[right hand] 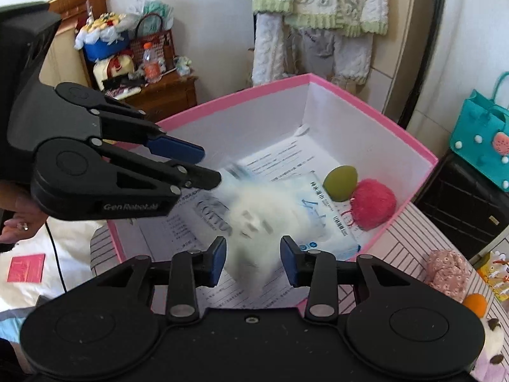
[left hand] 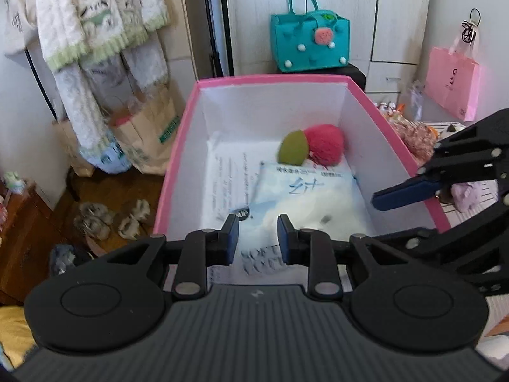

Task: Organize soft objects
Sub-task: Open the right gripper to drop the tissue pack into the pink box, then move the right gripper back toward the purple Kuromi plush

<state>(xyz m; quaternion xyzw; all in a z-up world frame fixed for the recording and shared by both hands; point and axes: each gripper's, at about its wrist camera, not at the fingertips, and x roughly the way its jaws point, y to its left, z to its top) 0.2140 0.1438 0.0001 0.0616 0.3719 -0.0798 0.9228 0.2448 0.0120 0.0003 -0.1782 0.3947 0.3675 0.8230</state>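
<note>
Hovering over the pink box point(right hand: 375, 121), both claws (2, nearly closed, empty) leave a blurred white fluffy item point(right hand: 254, 219) inside for storage.

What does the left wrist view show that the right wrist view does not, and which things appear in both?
Only the left wrist view shows a pink paper bag on the wall, brown paper bags and slippers on the floor.

Only the right wrist view shows a wooden cabinet, a drink bottle, an orange and a blurred white fluffy thing in the box.

Both show the pink box, red pompom, green egg-shaped sponge, teal bag and both grippers.
</note>
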